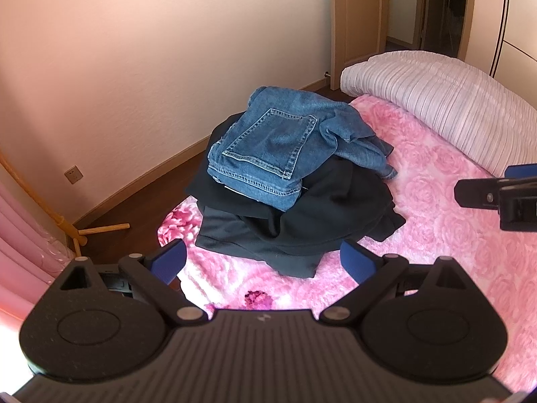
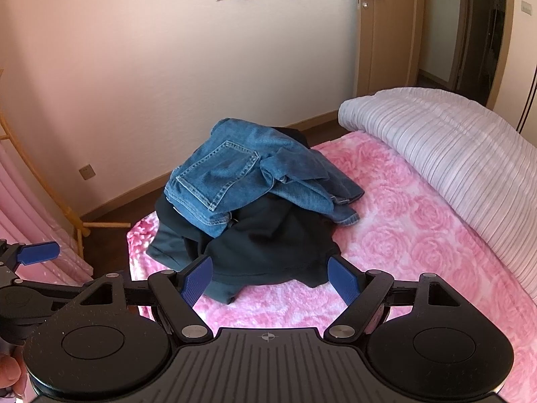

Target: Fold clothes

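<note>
A pile of clothes sits on the corner of a bed with a pink rose-pattern blanket (image 1: 446, 235) (image 2: 396, 221). On top lie crumpled blue jeans (image 1: 268, 154) (image 2: 241, 181), back pocket up. Under them are black garments (image 1: 319, 221) (image 2: 268, 248). My left gripper (image 1: 265, 262) is open and empty, just short of the pile's near edge. My right gripper (image 2: 272, 280) is open and empty, at the near edge of the black garments. The right gripper's finger shows at the right of the left wrist view (image 1: 486, 194). The left gripper shows at the left of the right wrist view (image 2: 37, 255).
A rolled pale striped quilt (image 1: 446, 100) (image 2: 453, 154) lies along the bed's far right side. A wall (image 1: 134, 67) runs left of the bed, with dark floor between. A wooden rack (image 1: 77, 231) and pink curtain stand at the left. A door (image 2: 379, 33) is behind.
</note>
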Demonstrator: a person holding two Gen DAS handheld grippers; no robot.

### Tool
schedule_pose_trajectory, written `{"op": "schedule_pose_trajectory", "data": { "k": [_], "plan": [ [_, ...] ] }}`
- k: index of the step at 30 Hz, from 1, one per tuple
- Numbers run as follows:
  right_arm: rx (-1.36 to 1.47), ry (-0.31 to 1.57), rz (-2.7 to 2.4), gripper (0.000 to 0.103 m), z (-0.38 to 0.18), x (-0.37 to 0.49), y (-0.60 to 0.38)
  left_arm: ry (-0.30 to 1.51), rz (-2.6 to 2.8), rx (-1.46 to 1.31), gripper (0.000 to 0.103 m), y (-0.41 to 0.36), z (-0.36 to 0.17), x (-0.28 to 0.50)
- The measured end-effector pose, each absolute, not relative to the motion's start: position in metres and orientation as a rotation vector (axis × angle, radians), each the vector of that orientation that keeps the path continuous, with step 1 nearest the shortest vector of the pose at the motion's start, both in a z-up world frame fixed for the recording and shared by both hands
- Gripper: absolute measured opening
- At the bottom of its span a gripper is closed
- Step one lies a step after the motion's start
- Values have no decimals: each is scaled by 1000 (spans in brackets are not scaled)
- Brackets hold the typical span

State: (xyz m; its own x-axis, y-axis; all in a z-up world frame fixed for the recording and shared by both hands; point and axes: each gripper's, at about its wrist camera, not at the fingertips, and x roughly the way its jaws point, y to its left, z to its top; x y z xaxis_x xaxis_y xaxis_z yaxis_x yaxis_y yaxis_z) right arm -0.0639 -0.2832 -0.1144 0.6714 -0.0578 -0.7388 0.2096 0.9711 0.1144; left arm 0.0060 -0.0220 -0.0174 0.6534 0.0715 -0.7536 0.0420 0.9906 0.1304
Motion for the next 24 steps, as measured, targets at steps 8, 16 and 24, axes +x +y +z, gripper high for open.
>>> {"op": "schedule_pose_trajectory", "data": {
  "k": [8,16,24],
  "plan": [
    [212,824,-143,79,-118,-66,-292,868,12,159,97,-28,-17,3],
    [224,828,-129,79,-123,-67,-297,873,12,154,97,-22,-16,-2],
    [199,855,-158,79,-138,-49,-304,883,-37,205,97,-3,-39,25]
  ]
}}
